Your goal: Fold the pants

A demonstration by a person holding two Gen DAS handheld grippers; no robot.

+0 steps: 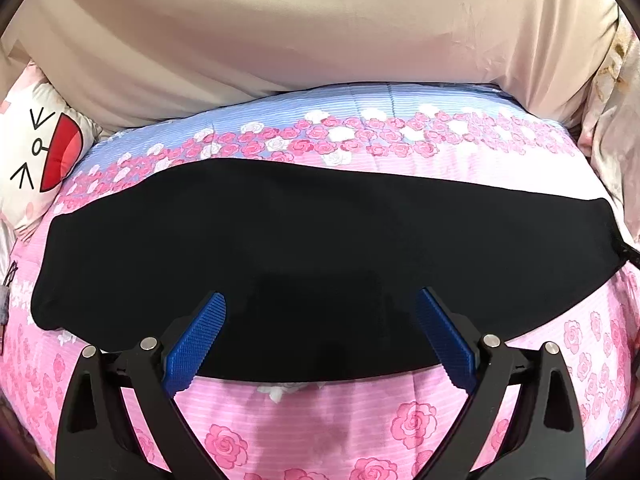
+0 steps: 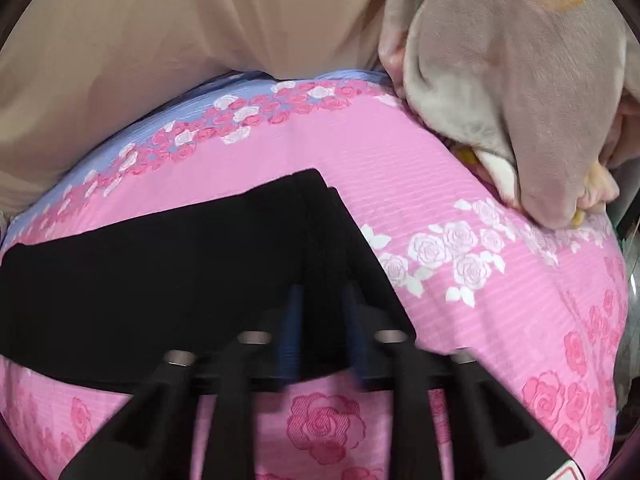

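The left gripper [image 1: 320,312] is held with its blue pads [image 1: 196,344] spread wide over the near edge of the black pants [image 1: 312,240], nothing pinched. The right gripper [image 2: 322,320], blurred, is seen with fingers nearly together over the pants' end [image 2: 328,240]; whether cloth is pinched cannot be told. The pants are laid across a pink rose sheet [image 1: 320,432]. Beyond, beige cloth [image 1: 304,32] is seen.

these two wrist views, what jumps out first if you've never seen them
The black pants stand out first, a long dark band lying flat across the pink rose-print bedspread. In the left wrist view the left gripper hangs over their near edge with blue-padded jaws wide open. In the right wrist view the right gripper is blurred, jaws nearly together at the pants' end, with a grey plush blanket heaped beyond.
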